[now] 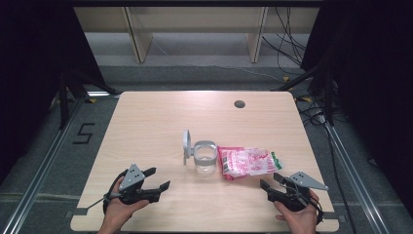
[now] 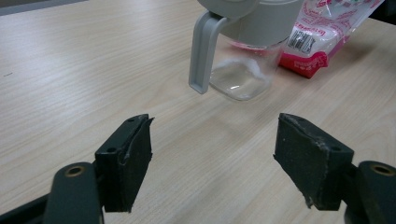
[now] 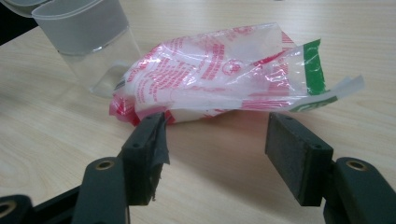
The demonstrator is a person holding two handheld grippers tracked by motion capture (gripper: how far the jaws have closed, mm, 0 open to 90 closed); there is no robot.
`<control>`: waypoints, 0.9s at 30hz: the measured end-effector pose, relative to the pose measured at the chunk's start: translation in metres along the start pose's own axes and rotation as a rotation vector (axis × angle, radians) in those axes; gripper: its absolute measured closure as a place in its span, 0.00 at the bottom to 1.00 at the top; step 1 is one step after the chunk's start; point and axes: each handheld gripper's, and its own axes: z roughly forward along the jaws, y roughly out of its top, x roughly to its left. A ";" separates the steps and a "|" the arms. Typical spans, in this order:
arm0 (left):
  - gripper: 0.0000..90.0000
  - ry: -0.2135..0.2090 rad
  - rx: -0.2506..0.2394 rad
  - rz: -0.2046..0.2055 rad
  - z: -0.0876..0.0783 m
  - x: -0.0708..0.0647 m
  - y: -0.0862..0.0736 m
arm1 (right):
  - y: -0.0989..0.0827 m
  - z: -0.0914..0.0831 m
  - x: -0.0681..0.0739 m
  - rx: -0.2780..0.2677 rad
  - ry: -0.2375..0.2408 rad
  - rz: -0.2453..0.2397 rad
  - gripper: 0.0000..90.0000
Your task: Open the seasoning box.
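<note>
**Pale wood bench, both tongs open, jar and packet at centre**

Bench (image 1: 160, 117): light wood grain, rounded corners, a small dark round fitting (image 1: 239, 104) near its far edge. Grey floor and metal rails around it, cables on the floor at the far right.

My left tongs (image 1: 158, 178): near-left part of the bench, held in my left hand (image 1: 117, 210). Jaws stand wide apart, nothing between the pads; in the left gripper view bare wood shows between them. They point toward the jar, with a clear gap to it.

My right tongs (image 1: 271, 181): near-right part of the bench, in my right hand (image 1: 298, 217). Jaws apart, pads pressing on nothing. In the right gripper view the packet lies just beyond the jaw tips, its lower edge close over the left pad; I cannot tell whether it touches.

Clear jar (image 1: 205, 159): upright at bench centre, grey collar at the mouth, hinged grey lid (image 1: 186, 143) swung open to the jar's left. Looks empty.

Red-and-white plastic packet (image 1: 246, 161): lying flat, just right of the jar and against it. Crinkled film, green strip (image 3: 314, 66) at the end away from the jar, barcode (image 2: 301, 40) on the end nearest the jar.
</note>
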 end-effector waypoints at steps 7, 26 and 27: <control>0.30 0.001 0.008 -0.002 0.001 0.000 -0.001 | -0.002 0.005 -0.003 -0.002 0.018 0.061 0.40; 0.30 -0.018 0.009 -0.010 0.006 -0.003 -0.002 | 0.011 0.037 -0.012 -0.003 0.026 0.165 0.31; 0.30 -0.018 0.009 -0.010 0.005 -0.003 -0.002 | 0.014 0.040 -0.014 0.002 0.022 0.175 0.31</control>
